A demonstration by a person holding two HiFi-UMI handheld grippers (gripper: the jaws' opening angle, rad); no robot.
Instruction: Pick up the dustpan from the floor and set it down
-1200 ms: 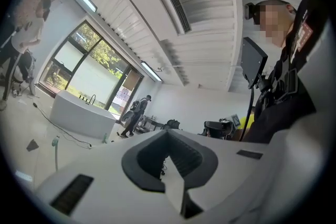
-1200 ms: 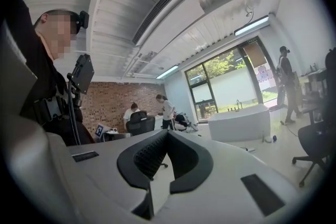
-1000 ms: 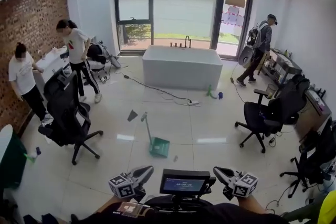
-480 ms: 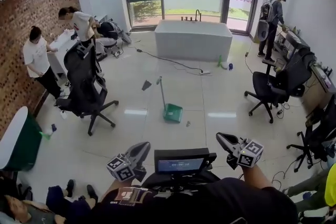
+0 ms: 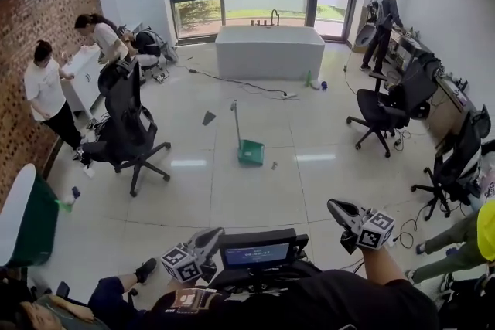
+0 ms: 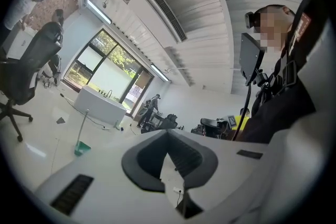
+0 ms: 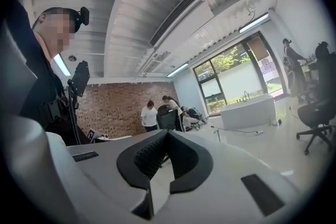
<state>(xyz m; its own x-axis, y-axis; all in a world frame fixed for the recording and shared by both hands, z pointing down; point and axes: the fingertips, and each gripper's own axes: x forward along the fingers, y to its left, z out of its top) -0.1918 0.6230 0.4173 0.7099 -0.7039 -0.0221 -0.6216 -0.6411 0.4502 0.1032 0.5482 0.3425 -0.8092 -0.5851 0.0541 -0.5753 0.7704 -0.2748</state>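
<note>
The green dustpan stands on the pale tiled floor in the middle of the room, its long handle upright. It also shows small and far off in the left gripper view, as the dustpan. My left gripper and right gripper hang at the bottom of the head view, on either side of a chest-mounted screen, well short of the dustpan. In both gripper views the jaws, left gripper and right gripper, meet at the tips with nothing between them.
A black office chair stands left of the dustpan, with more chairs at the right. A white bathtub sits at the back with a cable before it. People stand left; someone sits on the floor near me.
The whole view has shifted: the dustpan now sits higher and smaller in the head view. The right gripper has risen and moved right, away from the left. Both stay shut and empty.
</note>
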